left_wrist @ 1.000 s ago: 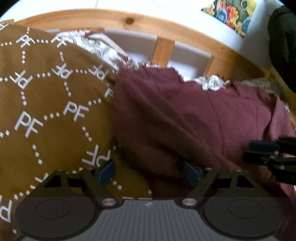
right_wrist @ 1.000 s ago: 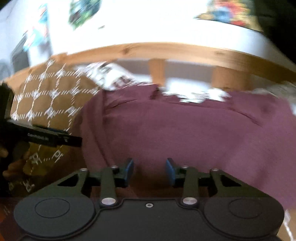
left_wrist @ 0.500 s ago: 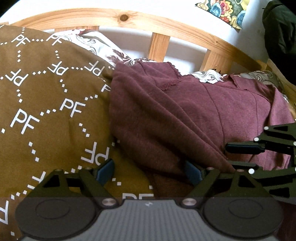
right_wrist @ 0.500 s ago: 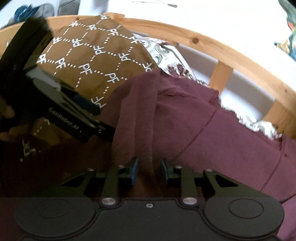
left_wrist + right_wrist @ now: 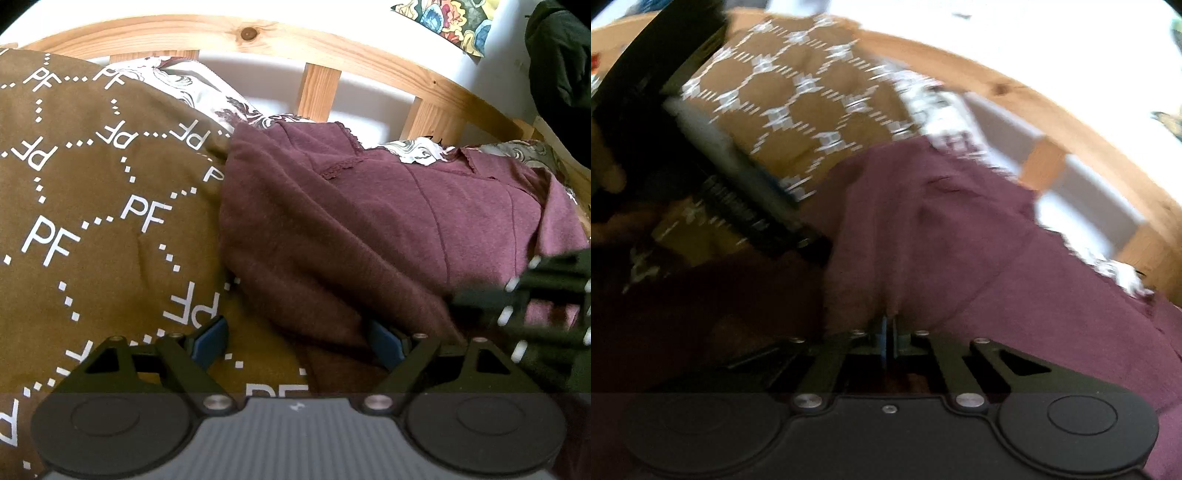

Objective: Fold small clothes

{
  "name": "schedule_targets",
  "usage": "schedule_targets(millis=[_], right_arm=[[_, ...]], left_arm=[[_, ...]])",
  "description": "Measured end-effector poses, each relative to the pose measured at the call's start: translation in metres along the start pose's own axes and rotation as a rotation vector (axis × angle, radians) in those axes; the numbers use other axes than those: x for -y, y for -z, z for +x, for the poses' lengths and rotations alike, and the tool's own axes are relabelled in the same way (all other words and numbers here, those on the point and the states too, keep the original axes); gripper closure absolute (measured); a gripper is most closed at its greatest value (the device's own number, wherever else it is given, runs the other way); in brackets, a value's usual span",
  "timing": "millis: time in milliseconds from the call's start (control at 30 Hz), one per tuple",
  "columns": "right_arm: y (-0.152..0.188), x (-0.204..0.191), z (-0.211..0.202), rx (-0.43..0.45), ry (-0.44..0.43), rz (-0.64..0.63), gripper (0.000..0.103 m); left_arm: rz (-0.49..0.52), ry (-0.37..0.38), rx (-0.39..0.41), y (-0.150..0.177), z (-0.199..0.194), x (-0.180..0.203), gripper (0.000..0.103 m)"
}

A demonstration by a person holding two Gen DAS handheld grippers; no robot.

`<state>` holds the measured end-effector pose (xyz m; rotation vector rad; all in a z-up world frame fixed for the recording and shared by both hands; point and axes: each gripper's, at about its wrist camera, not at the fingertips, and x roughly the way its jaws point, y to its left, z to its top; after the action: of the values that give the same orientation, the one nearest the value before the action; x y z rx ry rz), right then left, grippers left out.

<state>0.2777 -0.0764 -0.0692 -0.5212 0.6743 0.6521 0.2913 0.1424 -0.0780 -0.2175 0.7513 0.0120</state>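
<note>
A maroon garment [image 5: 388, 206] lies spread on a bed, with lace trim near its far edge. It also fills the right wrist view [image 5: 960, 240]. My left gripper [image 5: 295, 345] is open, its blue pads straddling the garment's near left fold and the brown cloth. My right gripper [image 5: 888, 332] is shut on a pinched ridge of the maroon garment. The right gripper shows blurred at the right of the left wrist view [image 5: 535, 299]. The left gripper shows at the left of the right wrist view [image 5: 738, 192].
A brown cloth with white "PF" print [image 5: 92, 206] lies to the left of the garment. A wooden slatted bed frame [image 5: 317, 88] runs along the back. A patterned white sheet [image 5: 207, 92] lies under both. Dark clothing [image 5: 561, 66] hangs at the far right.
My right gripper has closed on a fold of the maroon garment. The left gripper has stayed open in nearly the same place.
</note>
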Motion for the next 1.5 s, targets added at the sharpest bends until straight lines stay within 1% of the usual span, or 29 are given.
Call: schedule_targets(millis=[133,200,267,333,367,400,467,500,567,600,633,667,733,800,867,900,967,1000,1067,1100,1133,1167,1200,1300,1400,1433,1467,1500], right_arm=[[0.000,0.025,-0.015,0.055,0.125,0.088,0.102],[0.002,0.038,-0.015,0.049,0.125,0.139,0.102],[0.005,0.041,-0.009,0.031,0.118,0.161,0.102],[0.008,0.040,-0.002,0.014,0.108,0.170,0.098],[0.009,0.040,-0.001,0.015,0.113,0.188,0.091],[0.010,0.041,-0.003,0.023,0.114,0.212,0.088],[0.011,0.040,-0.011,0.035,0.124,0.227,0.066],[0.012,0.039,-0.018,0.045,0.130,0.222,0.062],[0.014,0.036,-0.030,0.058,0.122,0.216,0.046],[0.016,0.034,-0.035,0.062,0.117,0.214,0.043],[0.019,0.033,-0.041,0.061,0.117,0.212,0.037],[0.024,0.031,-0.046,0.054,0.119,0.213,0.034],[0.033,0.029,-0.054,0.034,0.125,0.232,0.029],[0.044,0.026,-0.061,0.012,0.134,0.260,0.025],[0.055,0.025,-0.069,-0.006,0.154,0.287,0.023],[0.060,0.025,-0.074,-0.010,0.162,0.305,0.022],[0.068,0.025,-0.082,-0.010,0.173,0.340,0.020],[0.072,0.025,-0.087,-0.007,0.179,0.356,0.019],[0.078,0.024,-0.094,-0.005,0.187,0.377,0.017],[0.081,0.024,-0.097,-0.004,0.190,0.387,0.016],[0.085,0.024,-0.100,0.000,0.192,0.399,0.015],[0.088,0.024,-0.103,0.005,0.191,0.413,0.013],[0.090,0.024,-0.106,0.010,0.189,0.426,0.013],[0.095,0.024,-0.112,0.023,0.190,0.440,0.011],[0.101,0.025,-0.112,0.019,0.190,0.449,0.008],[0.103,0.026,-0.111,0.008,0.190,0.452,0.007],[0.105,0.025,-0.108,-0.016,0.195,0.454,0.007],[0.108,0.025,-0.106,-0.046,0.207,0.457,0.007]], left_arm=[[0.014,-0.006,-0.002,0.000,0.002,0.003,0.014],[0.019,-0.010,-0.004,0.000,0.002,0.003,0.014],[0.021,-0.012,-0.005,0.000,0.002,0.004,0.014],[0.015,-0.011,-0.006,0.000,0.002,0.004,0.014],[0.010,-0.008,-0.007,0.000,0.001,0.003,0.013],[0.005,-0.006,-0.007,-0.001,0.000,0.002,0.013],[-0.024,-0.002,0.000,-0.002,-0.003,-0.001,0.012],[-0.046,0.000,0.008,-0.002,-0.005,-0.004,0.012],[-0.091,0.002,0.030,-0.005,-0.010,-0.010,0.012],[-0.121,-0.003,0.054,-0.007,-0.014,-0.015,0.012],[-0.144,-0.012,0.075,-0.010,-0.017,-0.020,0.011],[-0.166,-0.030,0.100,-0.013,-0.019,-0.024,0.010],[-0.204,-0.080,0.143,-0.020,-0.021,-0.033,0.010],[-0.231,-0.095,0.174,-0.026,-0.020,-0.039,0.012],[-0.243,-0.080,0.193,-0.030,-0.019,-0.043,0.016],[-0.232,-0.068,0.199,-0.030,-0.018,-0.041,0.018],[-0.171,-0.050,0.208,-0.030,-0.015,-0.033,0.027],[-0.137,-0.047,0.202,-0.030,-0.012,-0.029,0.030],[-0.104,-0.032,0.167,-0.029,-0.005,-0.022,0.054],[-0.101,-0.025,0.138,-0.029,0.001,-0.021,0.061],[-0.114,-0.026,0.111,-0.029,0.005,-0.022,0.076],[-0.140,-0.028,0.106,-0.029,0.005,-0.024,0.088],[-0.165,-0.035,0.112,-0.030,0.002,-0.025,0.092],[-0.200,-0.100,0.130,-0.032,-0.007,-0.026,0.096],[-0.230,-0.129,0.101,-0.034,-0.003,-0.028,0.096],[-0.239,-0.134,0.092,-0.034,0.000,-0.028,0.095],[-0.248,-0.140,0.087,-0.033,0.002,-0.027,0.089],[-0.255,-0.152,0.081,-0.033,0.002,-0.026,0.085]])
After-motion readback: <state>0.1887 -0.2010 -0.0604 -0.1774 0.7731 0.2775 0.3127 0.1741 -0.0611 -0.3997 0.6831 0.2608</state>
